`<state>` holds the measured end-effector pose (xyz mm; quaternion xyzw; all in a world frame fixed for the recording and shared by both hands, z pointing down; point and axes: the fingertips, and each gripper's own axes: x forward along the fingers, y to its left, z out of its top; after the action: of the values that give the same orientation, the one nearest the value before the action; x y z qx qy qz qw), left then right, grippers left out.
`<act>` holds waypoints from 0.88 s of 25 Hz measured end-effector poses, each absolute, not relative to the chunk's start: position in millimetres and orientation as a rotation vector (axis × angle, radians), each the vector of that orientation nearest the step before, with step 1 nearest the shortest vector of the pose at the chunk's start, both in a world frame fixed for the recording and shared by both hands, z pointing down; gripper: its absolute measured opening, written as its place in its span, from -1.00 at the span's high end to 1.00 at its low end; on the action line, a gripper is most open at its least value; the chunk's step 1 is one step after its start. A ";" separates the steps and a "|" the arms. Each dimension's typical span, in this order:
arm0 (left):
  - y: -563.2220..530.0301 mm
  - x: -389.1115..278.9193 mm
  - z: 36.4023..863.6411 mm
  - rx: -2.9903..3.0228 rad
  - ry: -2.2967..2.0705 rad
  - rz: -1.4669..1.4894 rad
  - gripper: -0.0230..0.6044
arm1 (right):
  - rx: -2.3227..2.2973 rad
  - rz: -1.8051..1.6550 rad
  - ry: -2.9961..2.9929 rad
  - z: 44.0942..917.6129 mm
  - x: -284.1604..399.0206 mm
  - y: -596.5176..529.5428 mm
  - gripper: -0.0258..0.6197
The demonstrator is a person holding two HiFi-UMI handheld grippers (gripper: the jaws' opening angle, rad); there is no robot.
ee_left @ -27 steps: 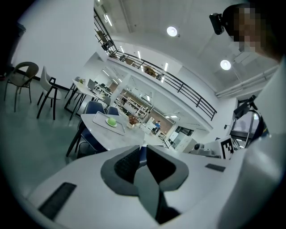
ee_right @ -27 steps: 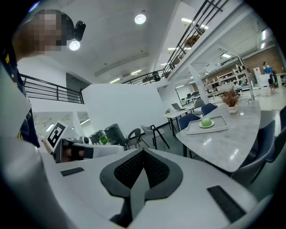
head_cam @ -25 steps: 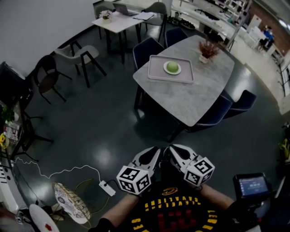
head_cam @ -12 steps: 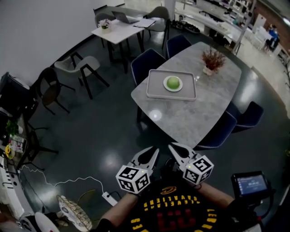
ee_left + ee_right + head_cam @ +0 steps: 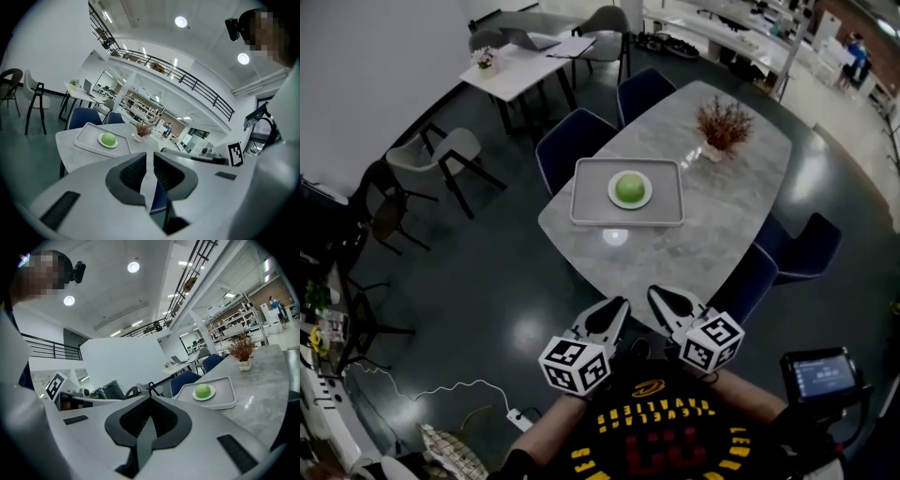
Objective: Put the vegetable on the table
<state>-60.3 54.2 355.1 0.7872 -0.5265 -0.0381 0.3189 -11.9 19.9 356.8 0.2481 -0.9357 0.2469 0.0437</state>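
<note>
The grey worktop (image 5: 712, 225) carries a tray (image 5: 591, 202) by its left edge. The tray holds a white plate (image 5: 647, 193) with the round green vegetable (image 5: 628, 187) on it. Short of the near corner, the left gripper (image 5: 617, 305) has its fingers a slit apart and empty, while the right gripper (image 5: 656, 295) has its own pressed together.

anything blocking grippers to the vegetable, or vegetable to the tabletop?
Nothing visible. Only bare table shows between the left gripper, the right gripper and the vegetable. It sits on a plate in a tray; the tray's rim is all it must clear. The potted plant stands off to the side.
</note>
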 end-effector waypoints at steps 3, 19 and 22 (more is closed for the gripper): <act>34.0 -50.8 354.9 2.072 -1.375 -0.078 0.77 | 0.791 0.784 -2.837 359.5 0.6 0.0 0.91; -119.0 -89.9 394.4 2.079 -1.278 0.037 0.77 | 1.122 0.922 -2.683 393.6 4.6 -140.9 0.91; -146.8 -103.0 400.6 2.089 -1.260 0.075 0.77 | 1.207 0.849 -2.641 398.3 3.4 -167.3 0.91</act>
<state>-103.0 -146.8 400.6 0.8039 -0.4847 0.0289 0.3434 3.4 -167.3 398.3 0.3984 -0.8714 0.2802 0.0581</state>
